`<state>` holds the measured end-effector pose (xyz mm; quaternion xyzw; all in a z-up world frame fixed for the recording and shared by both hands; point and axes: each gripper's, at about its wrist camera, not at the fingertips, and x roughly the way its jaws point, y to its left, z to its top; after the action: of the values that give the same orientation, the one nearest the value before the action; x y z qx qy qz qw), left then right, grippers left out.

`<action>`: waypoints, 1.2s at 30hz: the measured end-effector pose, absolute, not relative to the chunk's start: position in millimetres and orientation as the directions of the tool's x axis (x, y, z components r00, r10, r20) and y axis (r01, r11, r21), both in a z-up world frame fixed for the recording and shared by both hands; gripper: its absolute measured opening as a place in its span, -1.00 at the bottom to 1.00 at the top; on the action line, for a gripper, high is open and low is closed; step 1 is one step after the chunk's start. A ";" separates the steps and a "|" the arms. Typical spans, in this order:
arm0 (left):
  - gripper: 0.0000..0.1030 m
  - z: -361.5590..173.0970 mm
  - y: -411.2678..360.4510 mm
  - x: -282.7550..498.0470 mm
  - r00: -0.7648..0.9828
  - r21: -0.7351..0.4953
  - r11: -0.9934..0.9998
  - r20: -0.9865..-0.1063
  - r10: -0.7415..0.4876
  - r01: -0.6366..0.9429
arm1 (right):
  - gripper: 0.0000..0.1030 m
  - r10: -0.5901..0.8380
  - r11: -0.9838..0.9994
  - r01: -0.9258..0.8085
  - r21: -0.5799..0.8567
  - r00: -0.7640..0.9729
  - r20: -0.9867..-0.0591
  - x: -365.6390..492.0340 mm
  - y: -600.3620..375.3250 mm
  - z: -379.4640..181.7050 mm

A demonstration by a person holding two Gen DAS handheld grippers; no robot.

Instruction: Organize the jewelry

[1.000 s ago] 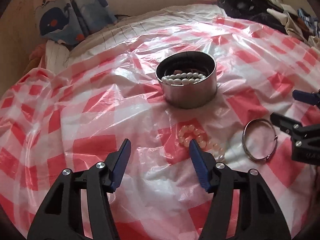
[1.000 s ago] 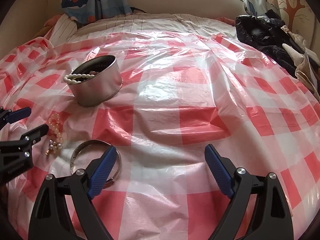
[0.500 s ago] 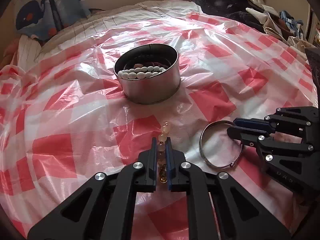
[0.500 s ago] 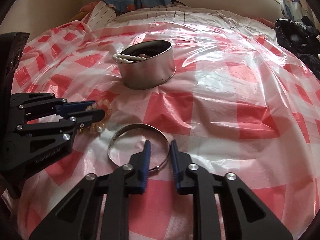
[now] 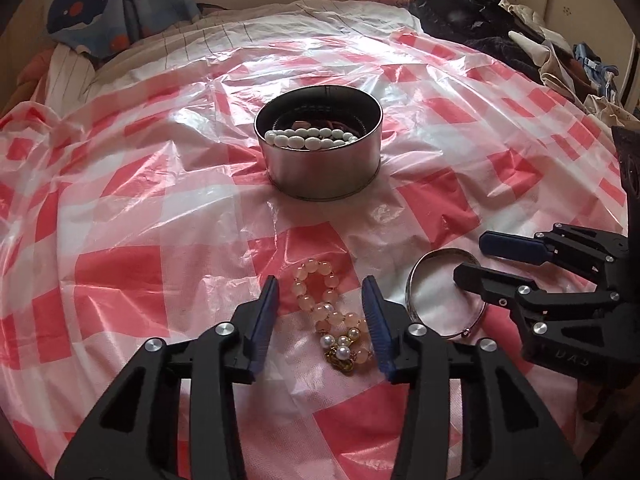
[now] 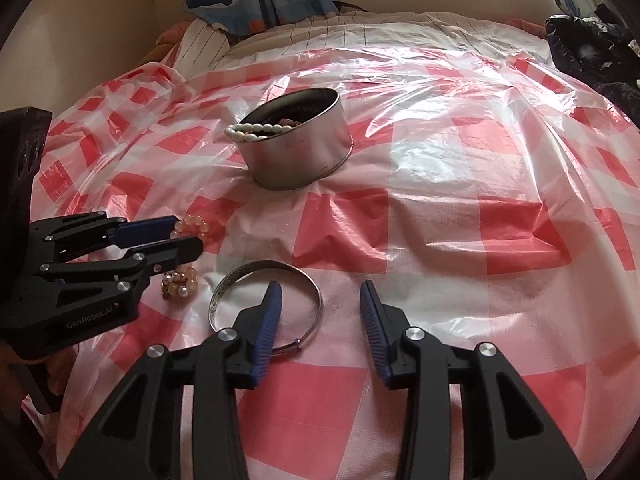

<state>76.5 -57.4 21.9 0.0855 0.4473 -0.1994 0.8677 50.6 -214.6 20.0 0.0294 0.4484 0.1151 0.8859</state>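
Jewelry lay on a red-and-white checked plastic sheet (image 5: pixel 168 216) spread over a bed. From the left wrist view, a round metal tin (image 5: pixel 320 168) sat at twelve o'clock from the left gripper (image 5: pixel 322 316); a string of white oval beads (image 5: pixel 308 140) draped over its near rim, with darker pieces inside too dim to name. The left gripper's jaws had just been opening and stood partly apart, a pink bead bracelet (image 5: pixel 328 312) with small pearls lying on the sheet between them, the right pad just beside it, nothing gripped. At three o'clock the right gripper (image 5: pixel 476 256) reached in over a silver bangle (image 5: pixel 444 300).

From the right wrist view, the tin (image 6: pixel 300 148) leaned at eleven o'clock, white beads (image 6: pixel 256 130) over its left rim. The right gripper (image 6: pixel 320 312) had also just been opening; its left finger lay across the bangle (image 6: pixel 264 300), its right finger outside the ring, holding nothing. This view showed the bracelet (image 6: pixel 184 256) half hidden under the left gripper (image 6: pixel 188 236) at nine o'clock. Only the left view showed piled clothes (image 5: pixel 500 40) at two o'clock.
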 end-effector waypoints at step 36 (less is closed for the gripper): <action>-0.87 31.8 -64.4 66.1 0.590 0.043 0.906 -0.772 -0.238 0.422 | -0.91 0.196 0.980 -0.138 0.140 0.651 -0.733 45.7 -221.0 34.2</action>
<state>66.1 -64.4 31.8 0.1114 0.4126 -0.1863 0.8846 45.7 -221.0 34.2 0.0355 0.4073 0.0922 0.9079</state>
